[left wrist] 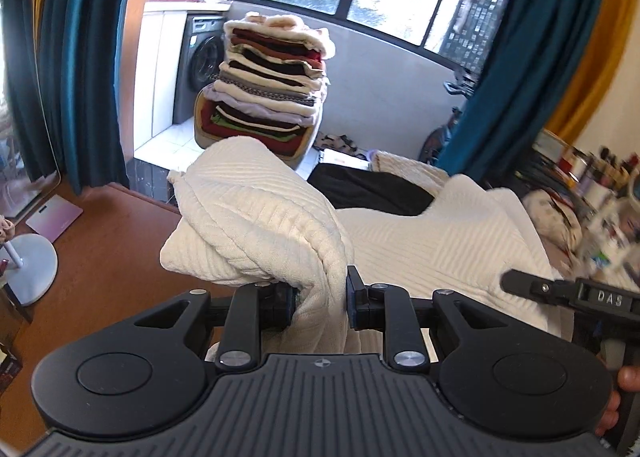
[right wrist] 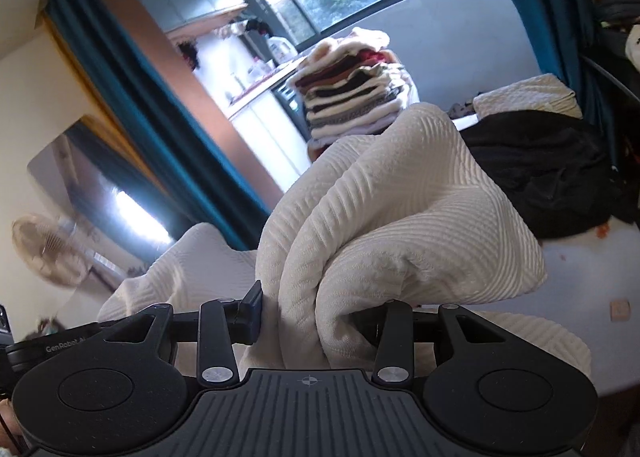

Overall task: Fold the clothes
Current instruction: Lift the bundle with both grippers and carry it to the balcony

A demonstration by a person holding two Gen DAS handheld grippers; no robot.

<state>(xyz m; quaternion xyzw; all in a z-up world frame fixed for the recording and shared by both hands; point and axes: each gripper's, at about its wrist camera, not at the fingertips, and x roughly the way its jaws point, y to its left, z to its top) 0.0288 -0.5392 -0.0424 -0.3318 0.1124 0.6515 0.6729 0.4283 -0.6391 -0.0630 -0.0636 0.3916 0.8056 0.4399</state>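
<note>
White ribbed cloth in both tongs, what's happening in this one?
A person is folding laundry with a pair of handheld tongs. The left tongs and the right tongs are each shut on a bunched part of the white ribbed garment, lifting those parts while the rest lies spread on the surface below. A dark garment lies just beyond it, and a tall stack of folded clothes stands behind, near the washing machine.

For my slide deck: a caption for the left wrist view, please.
Left gripper pinches a bunched fold of cream ribbed knit, stack of folded clothes behind.
</note>
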